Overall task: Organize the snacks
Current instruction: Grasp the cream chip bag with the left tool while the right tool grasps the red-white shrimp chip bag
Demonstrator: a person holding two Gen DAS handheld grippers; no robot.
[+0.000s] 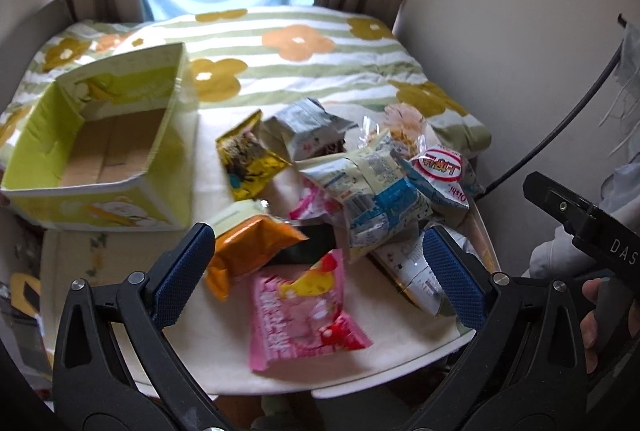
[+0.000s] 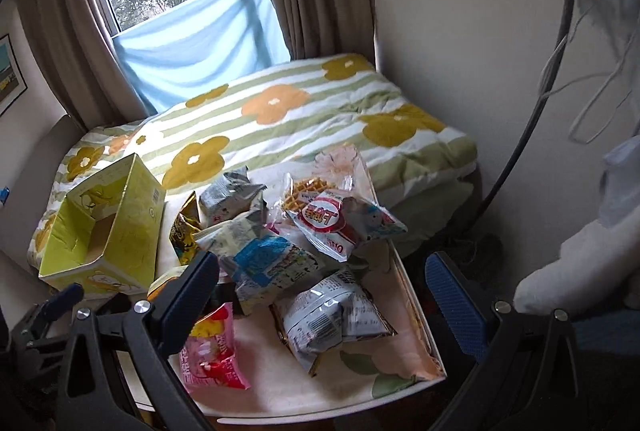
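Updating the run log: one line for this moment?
left claw open | right claw open | green cardboard box empty | snack packets piled on table

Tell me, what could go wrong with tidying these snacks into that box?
The snack packets overlap in a loose heap, so the open left hand-held gripper closing on the orange packet may drag the pink packet beside it. The pink packet lies near the table's front edge and could slide off. The yellow-green box sits partly on the soft flowered blanket, so it may tip when loaded.
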